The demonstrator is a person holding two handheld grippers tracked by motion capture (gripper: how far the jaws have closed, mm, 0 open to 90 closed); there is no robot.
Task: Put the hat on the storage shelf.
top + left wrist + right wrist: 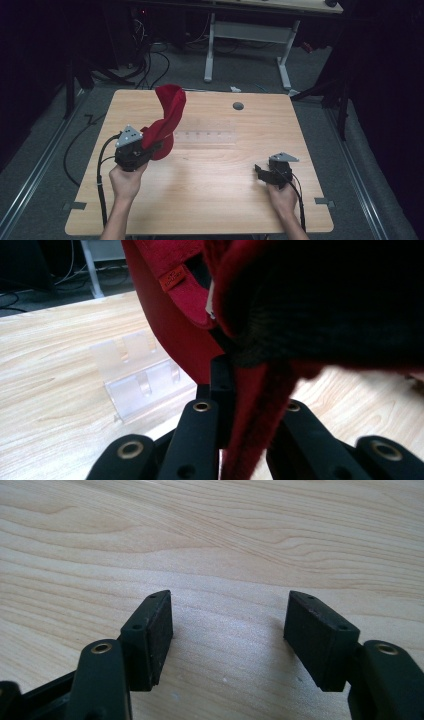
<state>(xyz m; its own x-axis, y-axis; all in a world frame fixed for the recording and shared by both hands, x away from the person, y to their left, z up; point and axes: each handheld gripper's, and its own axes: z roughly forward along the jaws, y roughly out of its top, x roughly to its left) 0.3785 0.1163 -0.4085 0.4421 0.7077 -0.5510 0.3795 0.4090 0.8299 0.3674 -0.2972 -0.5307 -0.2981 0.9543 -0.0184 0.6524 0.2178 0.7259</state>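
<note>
Left gripper (150,148) clamped on twisted red cloth garment (167,116) raised near wooden table's (210,200) left edge, right gripper (266,172) released by right edge; risks snagging clear plastic rack (205,136).

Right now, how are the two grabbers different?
The left gripper is shut on the red cloth and holds it up off the table; the right gripper is open and holds nothing. The left sits near the clear plastic strip; the right sits over bare wood. Both are black, each held in one hand.
</note>
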